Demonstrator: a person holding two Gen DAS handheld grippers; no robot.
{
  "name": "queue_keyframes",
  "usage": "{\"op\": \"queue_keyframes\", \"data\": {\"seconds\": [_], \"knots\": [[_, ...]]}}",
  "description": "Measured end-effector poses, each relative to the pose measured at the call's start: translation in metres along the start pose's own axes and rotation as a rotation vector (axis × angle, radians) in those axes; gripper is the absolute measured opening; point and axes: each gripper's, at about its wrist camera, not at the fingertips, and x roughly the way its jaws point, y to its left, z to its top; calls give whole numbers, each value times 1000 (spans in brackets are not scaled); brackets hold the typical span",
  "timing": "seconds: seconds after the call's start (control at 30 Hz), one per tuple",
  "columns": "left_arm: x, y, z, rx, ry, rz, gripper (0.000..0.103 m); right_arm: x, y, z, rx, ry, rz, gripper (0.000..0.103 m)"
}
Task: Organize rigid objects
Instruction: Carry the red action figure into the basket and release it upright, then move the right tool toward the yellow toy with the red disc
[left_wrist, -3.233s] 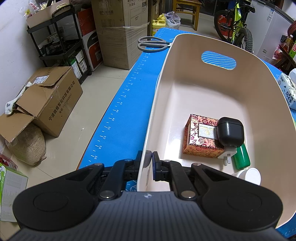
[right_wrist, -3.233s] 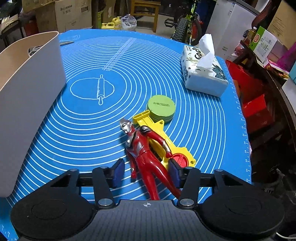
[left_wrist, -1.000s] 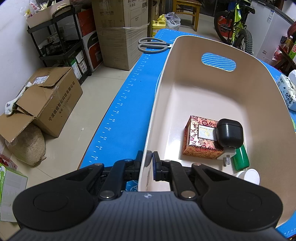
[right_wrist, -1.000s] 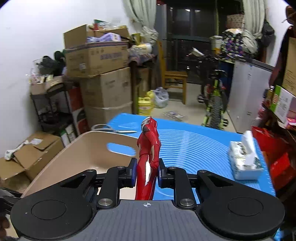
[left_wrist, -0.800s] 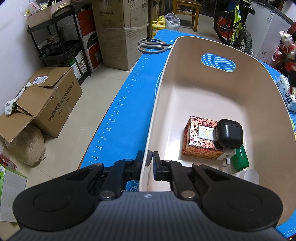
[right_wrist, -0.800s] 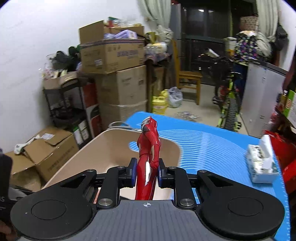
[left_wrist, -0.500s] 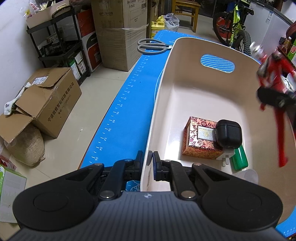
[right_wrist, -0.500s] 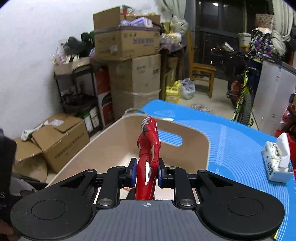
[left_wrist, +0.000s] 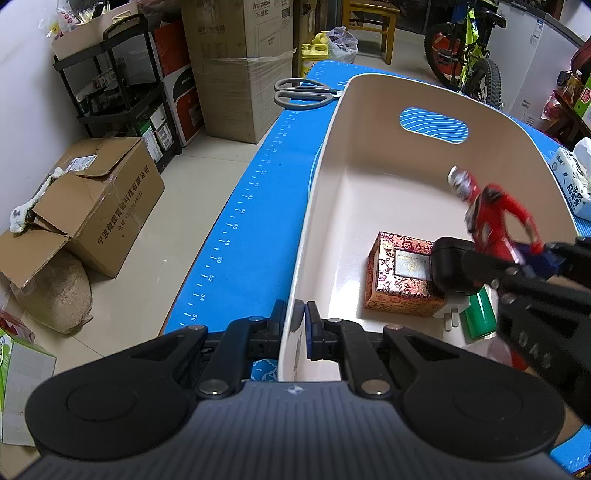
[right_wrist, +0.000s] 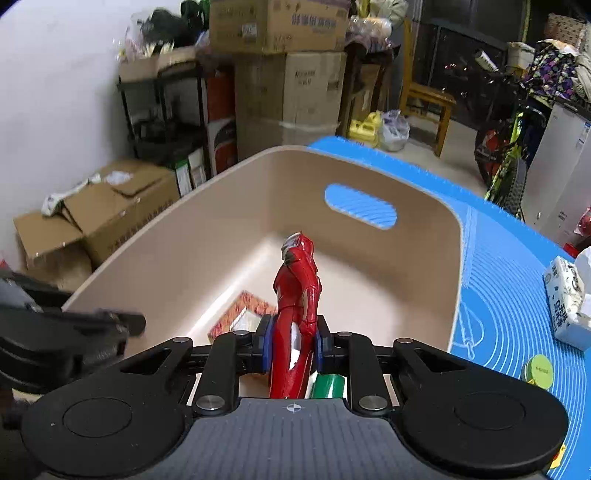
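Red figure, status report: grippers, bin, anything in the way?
Left gripper clamped on bin wall. Right gripper holding red figure over bin. Patterned box, black case below it.

Red figure (right_wrist: 297, 295): legs hidden behind the gripper body in the right wrist view, head motion-blurred in the left. Green bottle (left_wrist: 479, 314) largely covered by the right gripper (left_wrist: 532, 258). Tissue pack (right_wrist: 569, 299) cut by the frame edge.

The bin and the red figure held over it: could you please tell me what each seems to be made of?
Bin: likely moulded plastic, matte beige; smooth seamless walls, rounded rim, cut-out handle.
Figure: probably hard plastic, glossy red with silver; it shows sharp highlights and stays rigid in the right claw.
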Motion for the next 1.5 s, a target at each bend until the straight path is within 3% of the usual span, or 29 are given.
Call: {"op": "queue_keyframes", "data": {"seconds": [0.33, 0.57, 0.73, 1.13, 1.5], "knots": [[0, 0, 1, -3, 1, -3, 14, 0, 0, -5, 19, 25, 19, 32], [0, 1, 1, -4, 2, -1, 14, -15, -8, -7, 34, -20, 18, 58], [0, 1, 1, -3, 3, 2, 14, -33, -19, -7, 65, -72, 11, 66], [-1, 2, 0, -1, 3, 6, 15, -68, -79, -14, 156, -172, -97, 77], [-1, 1, 1, 5, 3, 16, 15, -63, -150, -43, 246, -120, -238, 88]]}}
